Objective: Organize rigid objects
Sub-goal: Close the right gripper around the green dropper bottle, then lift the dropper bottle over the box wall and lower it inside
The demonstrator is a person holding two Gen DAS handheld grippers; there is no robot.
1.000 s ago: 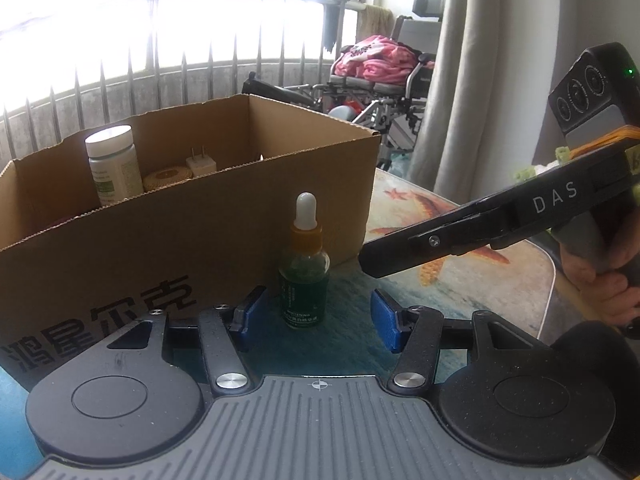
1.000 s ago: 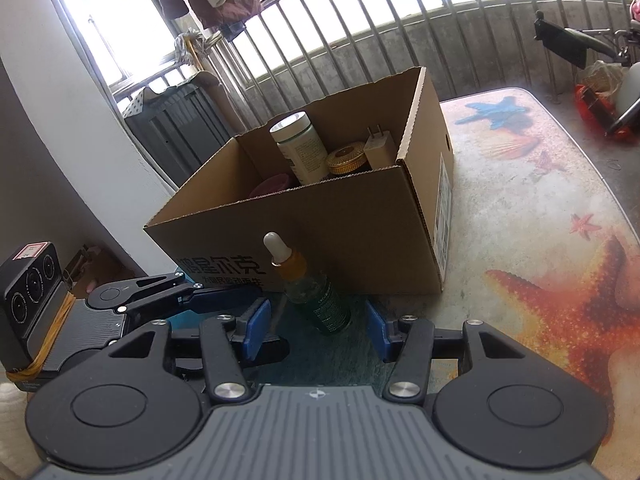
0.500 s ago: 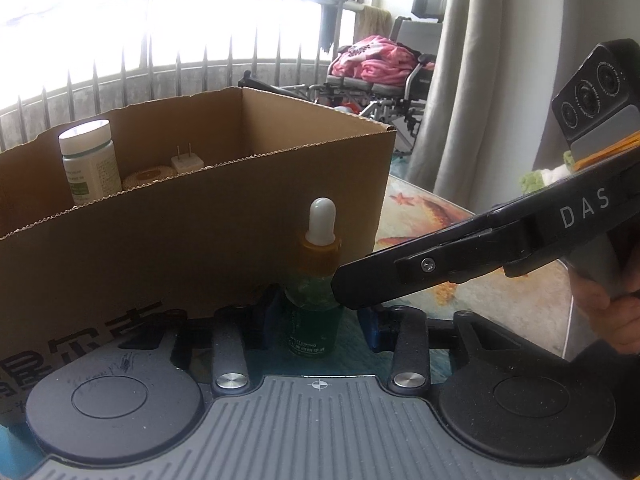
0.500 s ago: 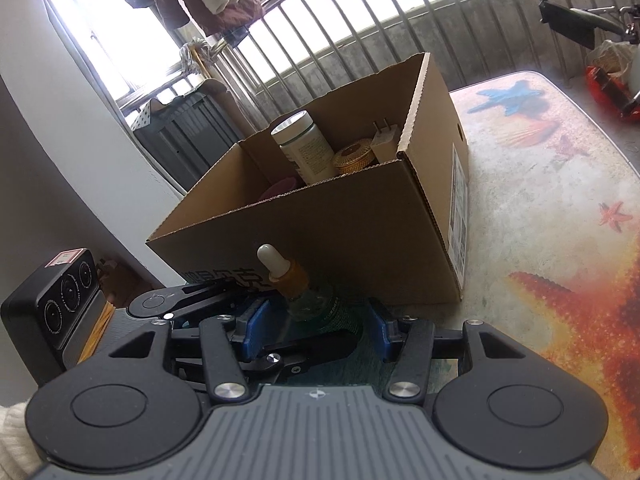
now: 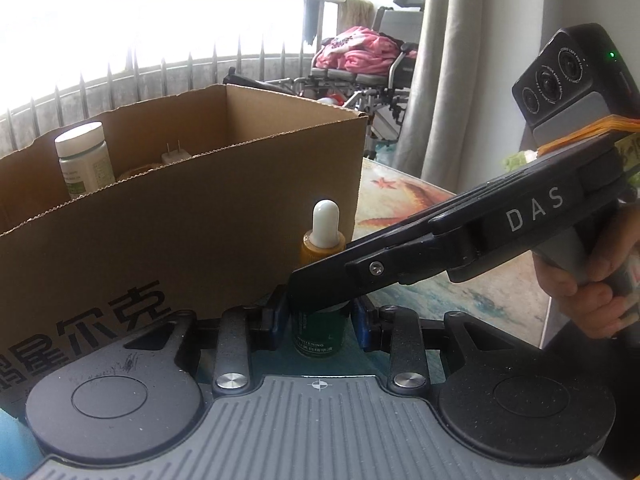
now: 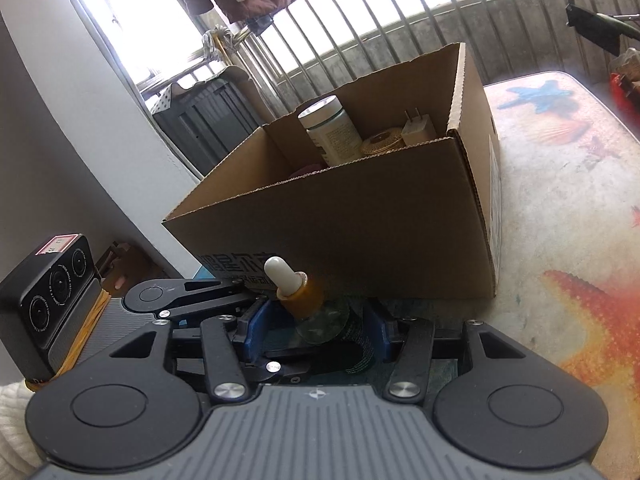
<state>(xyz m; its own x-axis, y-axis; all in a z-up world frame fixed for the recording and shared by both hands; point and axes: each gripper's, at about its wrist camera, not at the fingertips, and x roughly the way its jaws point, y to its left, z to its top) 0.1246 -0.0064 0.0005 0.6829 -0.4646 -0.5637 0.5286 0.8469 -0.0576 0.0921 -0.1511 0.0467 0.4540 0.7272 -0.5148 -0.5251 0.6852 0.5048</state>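
Left gripper [image 5: 319, 318]: closed on the dropper bottle [image 5: 316, 334], a blue pad against each side of the green glass body, low down near the base. Bottle upright on the table [image 6: 560, 208], white rubber bulb and amber collar standing clear above the pads, straight ahead of the gripper and close in.

Right gripper [image 6: 316, 334]: jaws closing, same bottle between them, a gap showing at the left pad; contact at the right pad not clear. Reaching in from the left gripper's right side, one black finger crossing in front of the bottle's shoulder just under the collar. Held by a hand [image 5: 592, 292] at the far right of the left wrist view.

Just beyond both grippers, directly behind the bottle: an open cardboard box [image 5: 180, 240], its printed front wall near the bottle. Inside, toward the back: a white-capped jar [image 5: 84, 160] standing upright, a round gold tin [image 6: 382, 141] beside it, then a white plug adapter [image 6: 416, 130] with prongs up, nearest the box's right wall as seen from the right gripper.
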